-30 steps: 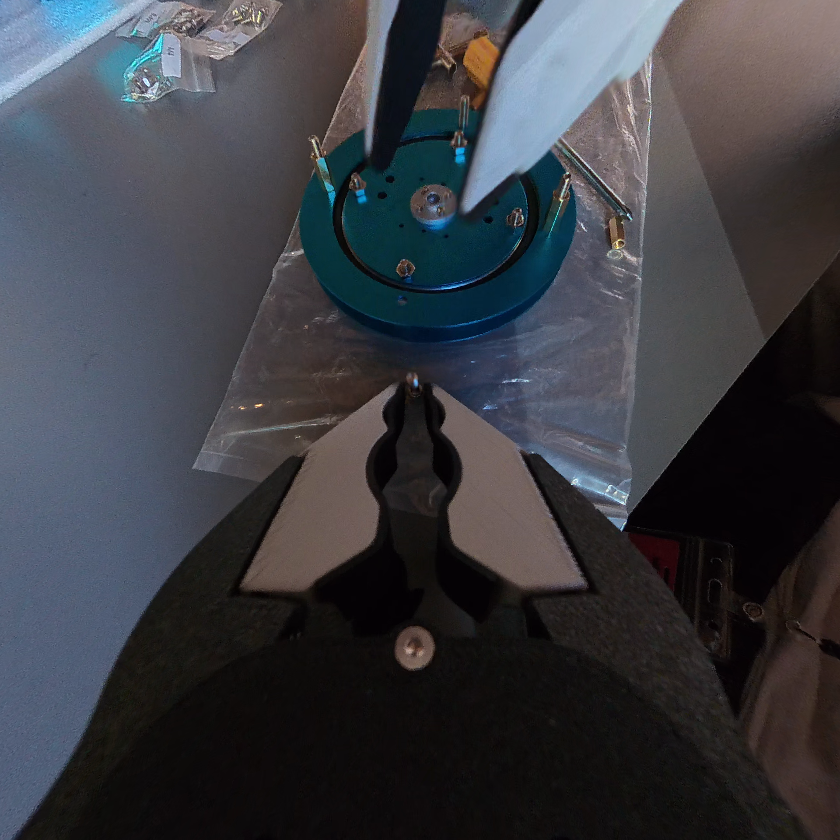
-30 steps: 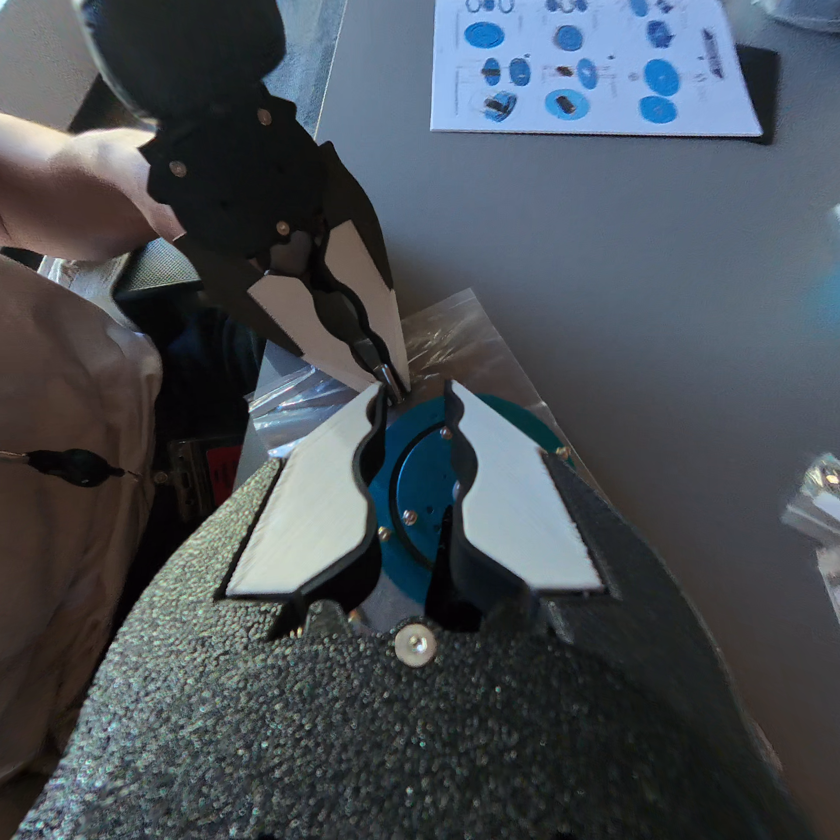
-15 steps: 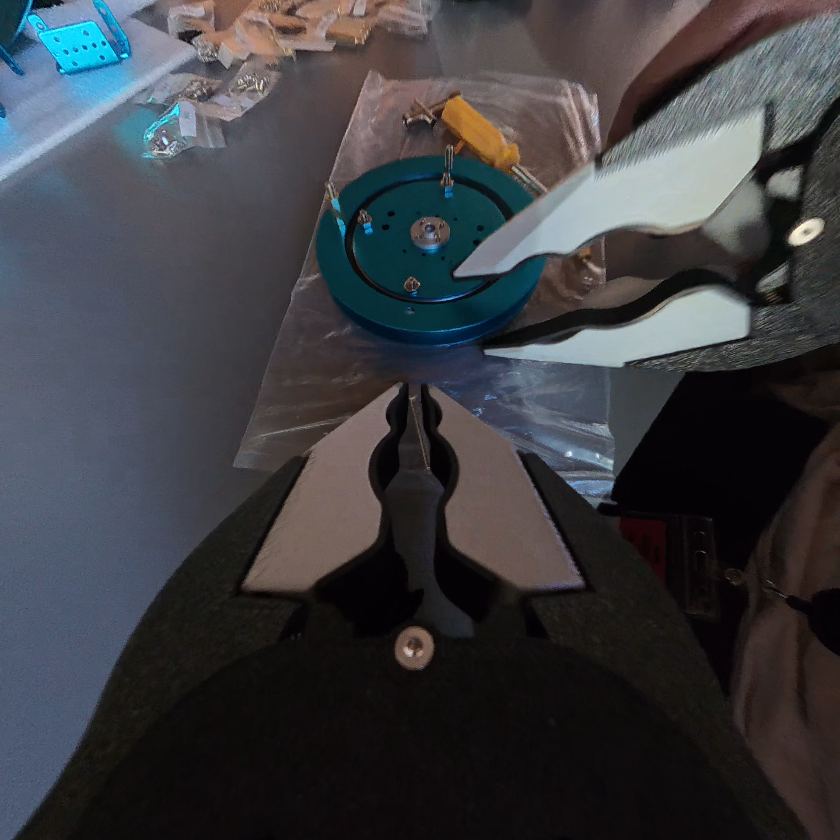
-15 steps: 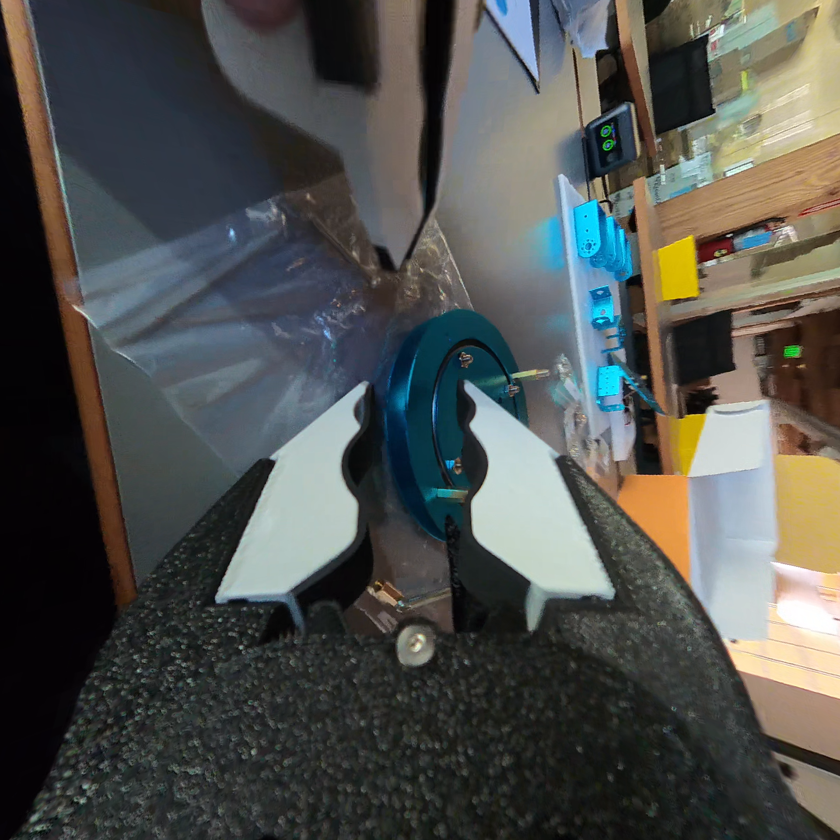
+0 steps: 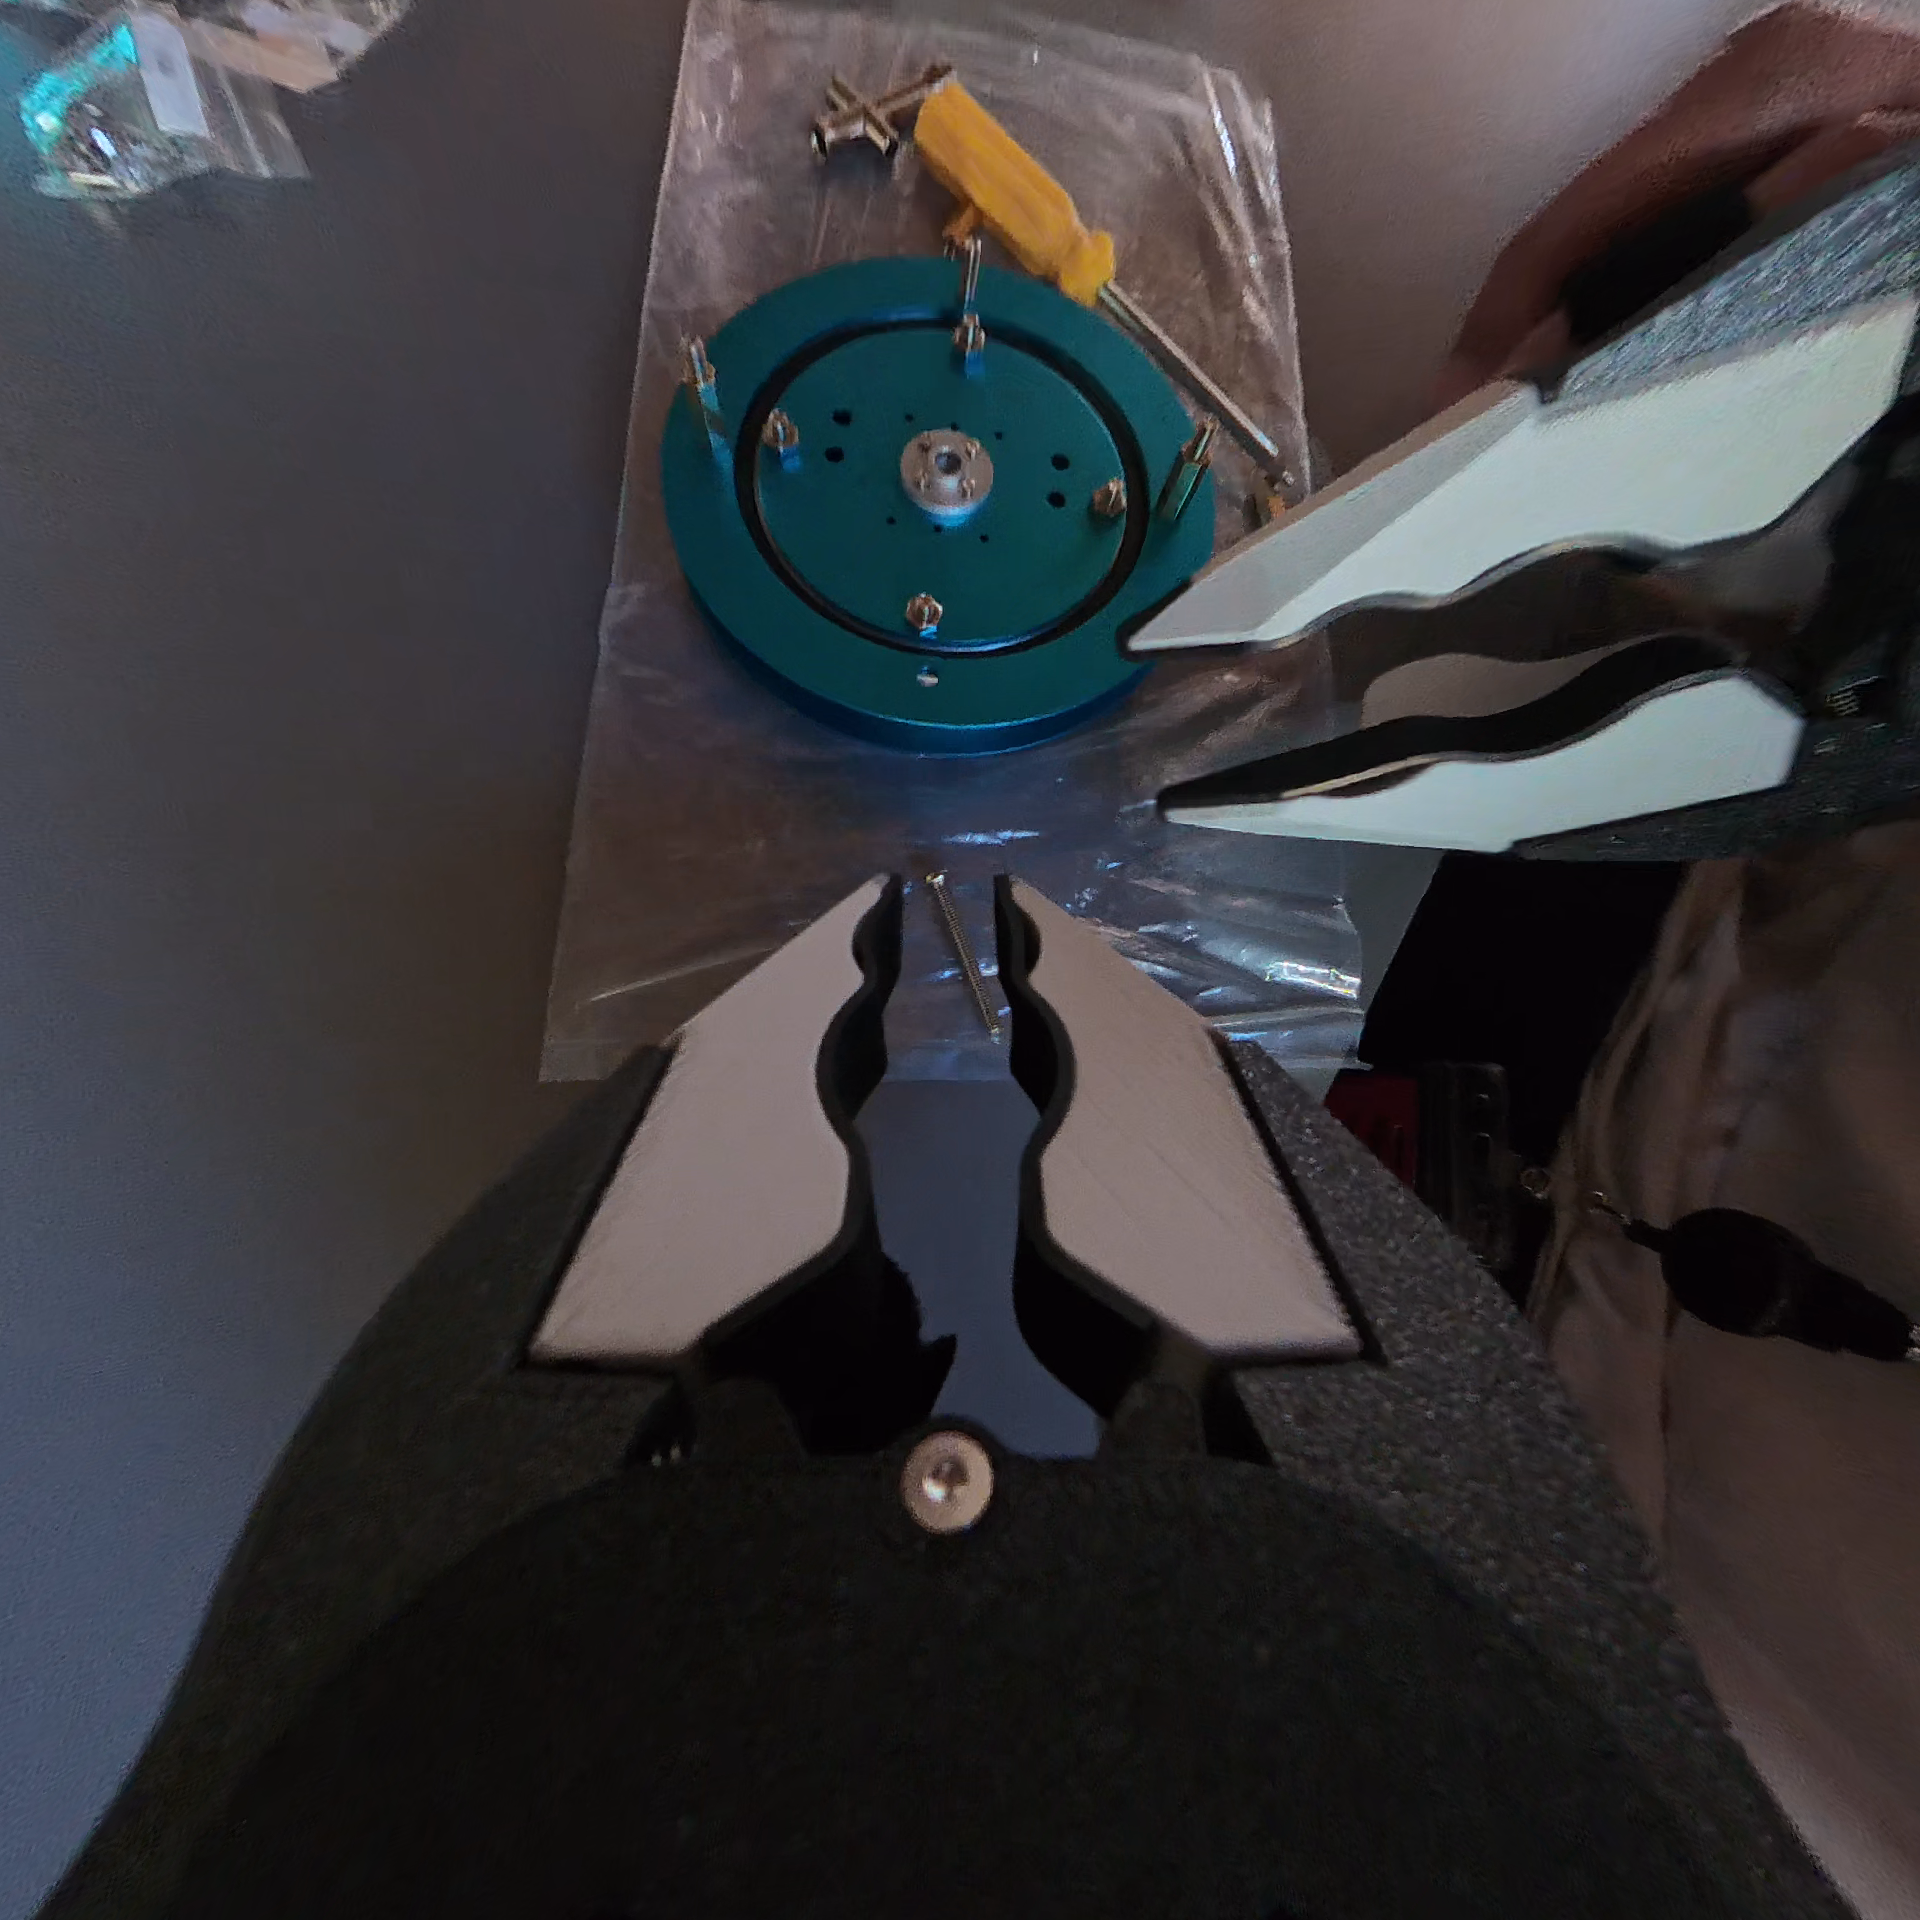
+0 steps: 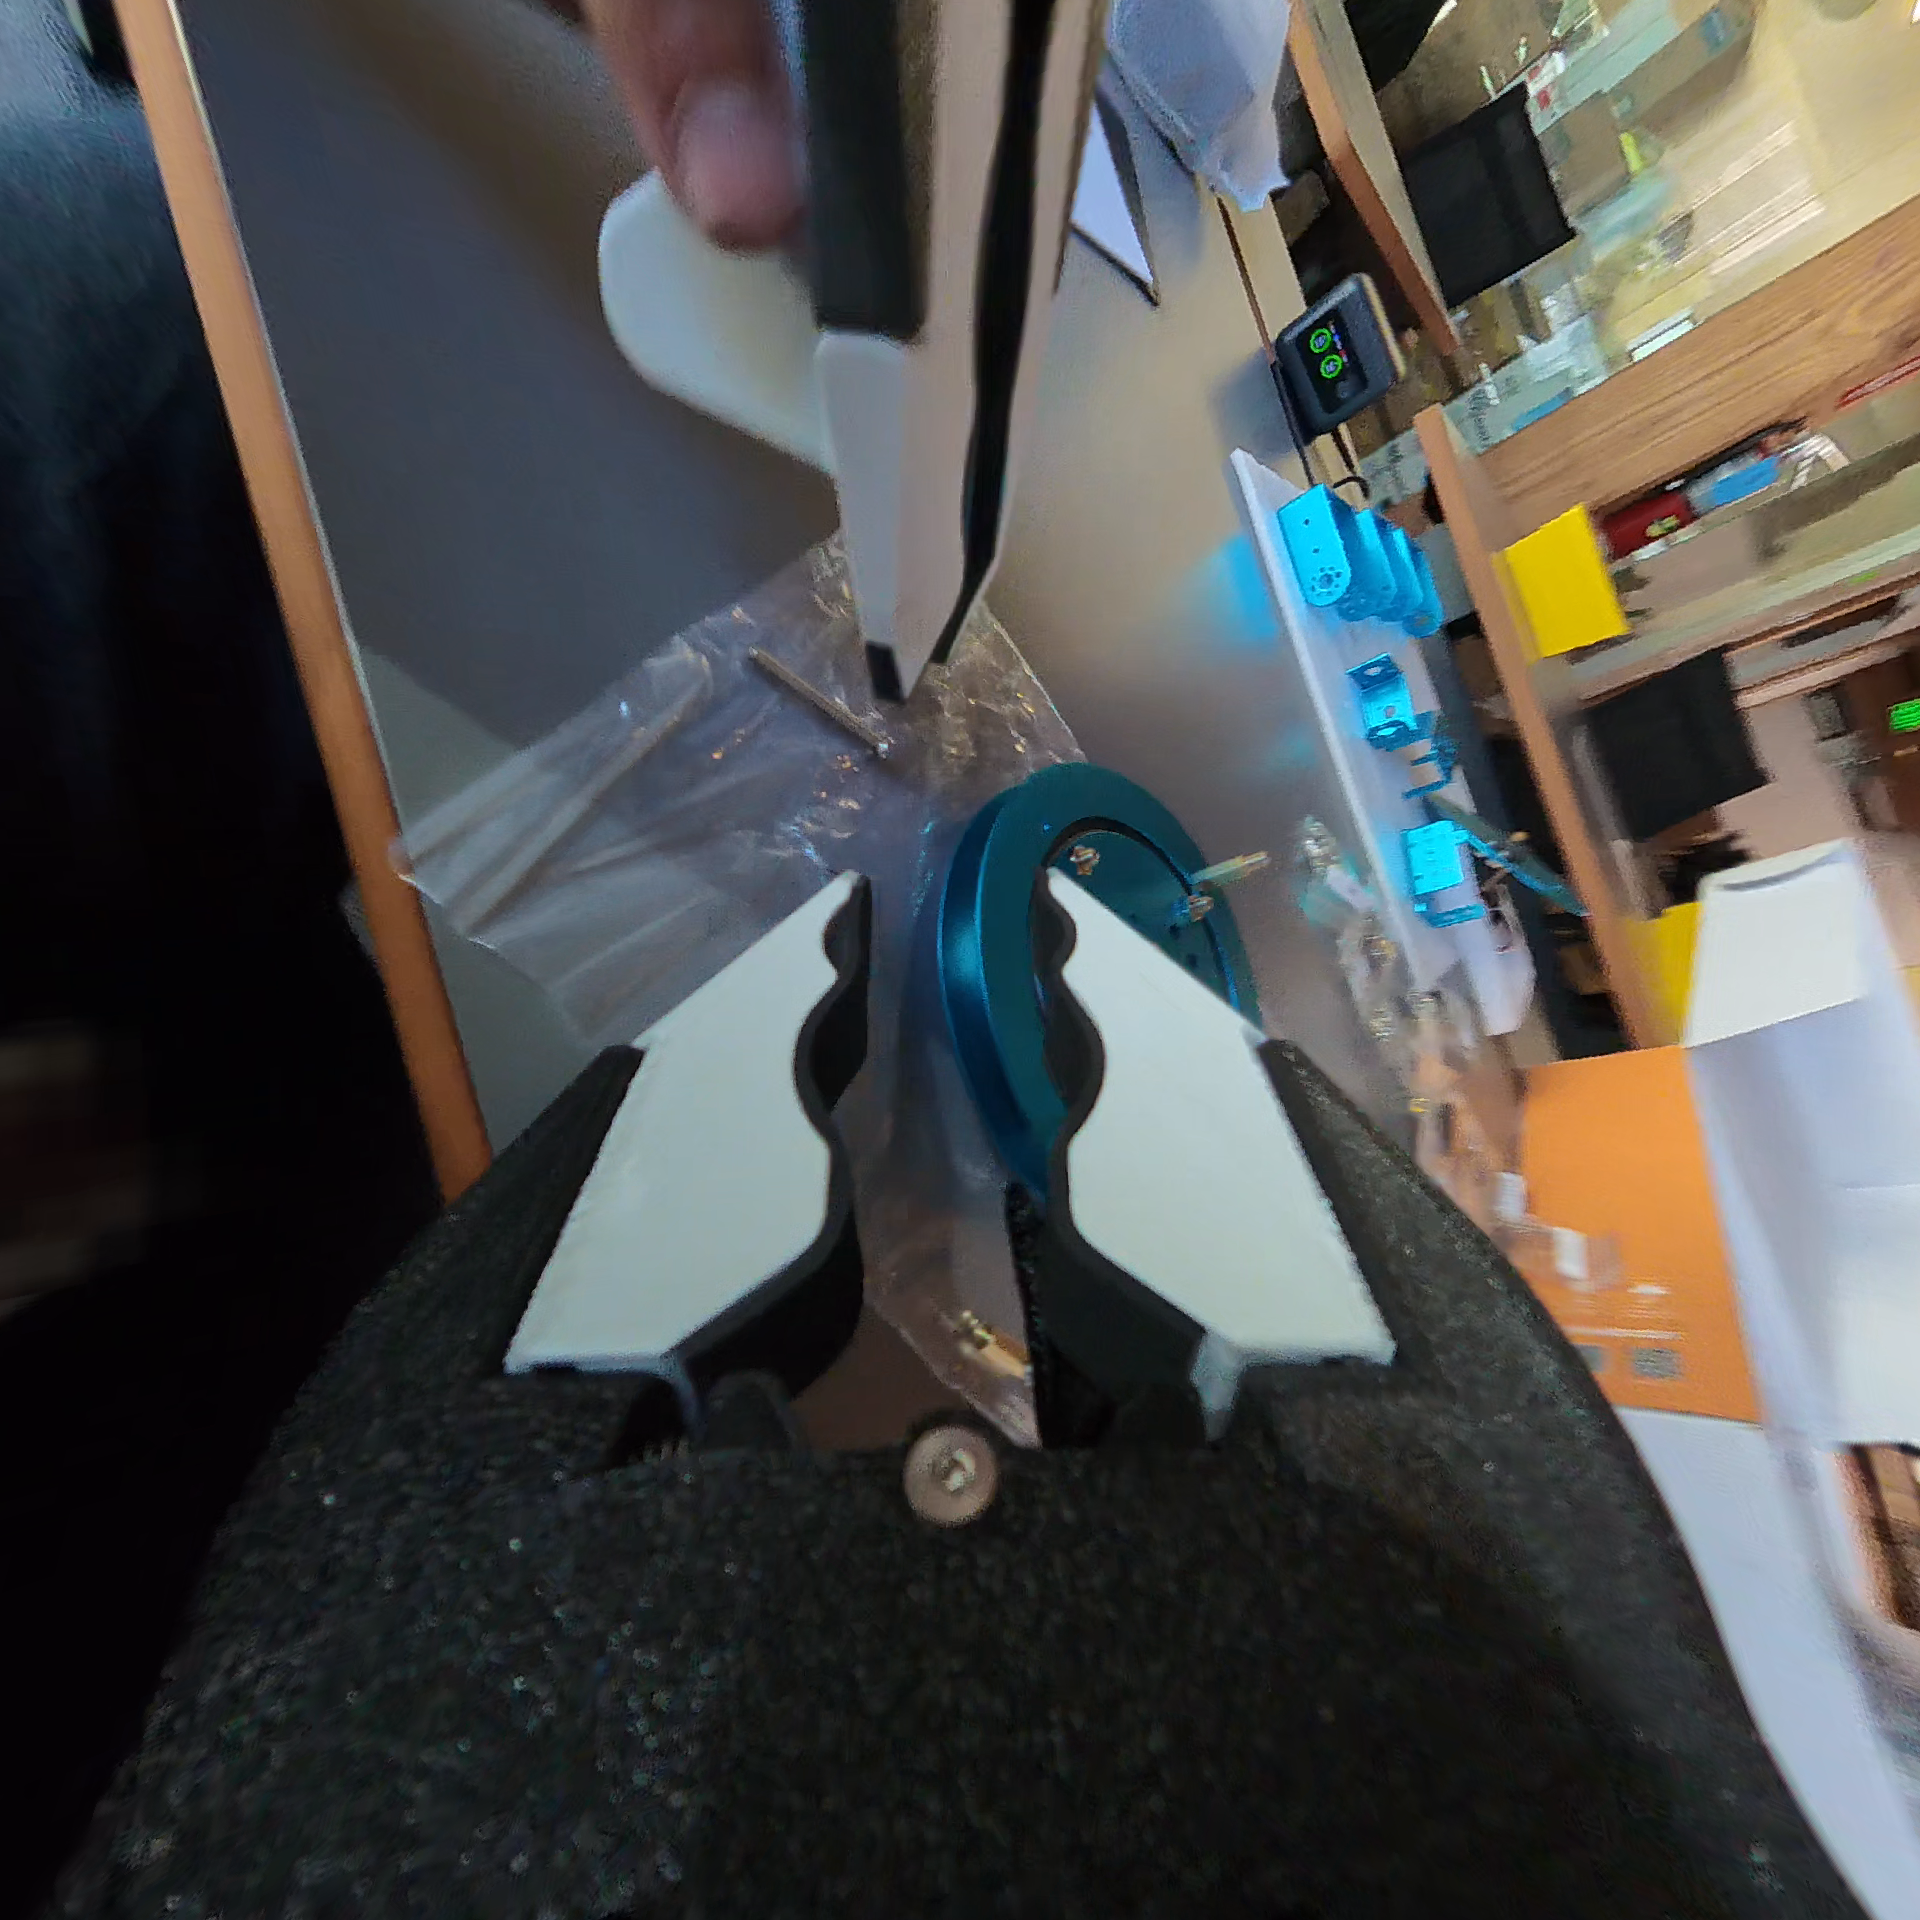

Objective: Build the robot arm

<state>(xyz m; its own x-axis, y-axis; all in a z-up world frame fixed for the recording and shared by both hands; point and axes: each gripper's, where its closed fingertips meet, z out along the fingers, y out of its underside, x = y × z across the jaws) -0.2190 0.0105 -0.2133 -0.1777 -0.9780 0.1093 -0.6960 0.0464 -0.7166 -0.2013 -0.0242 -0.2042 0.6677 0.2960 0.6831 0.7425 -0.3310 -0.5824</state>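
A grey desk (image 5: 312, 727) with a wooden edge (image 6: 301, 644) carries a clear plastic bag (image 5: 790, 831) laid flat. In the right wrist view, wooden shelves (image 6: 1621, 436) stand beyond the desk, holding boxes, a yellow block (image 6: 1558, 582) and a small black device (image 6: 1335, 358) with green lights; a white board (image 6: 1382, 748) bears blue metal brackets (image 6: 1361, 561), and an orange and white box (image 6: 1621, 1236) sits nearby. Small packets (image 5: 135, 125) of hardware lie at the far left of the desk. Their labels and the print on the box are too blurred to read.

On the bag rests a teal disc (image 5: 935, 509) with brass standoffs (image 5: 701, 400) standing up from it and a silver hub (image 5: 943, 486) at its centre. A yellow-handled screwdriver (image 5: 1018, 203) lies just beyond the disc.

The left gripper (image 5: 943, 883) has its fingers a little apart and holds nothing. A long thin screw (image 5: 964, 951) lies on the bag in the gap between them, head toward the disc, touching neither finger as far as can be seen.

The right gripper (image 6: 954, 883) is also parted and empty; its fingers hover at the disc's near right rim, one over the rim and one beside it, without gripping it.
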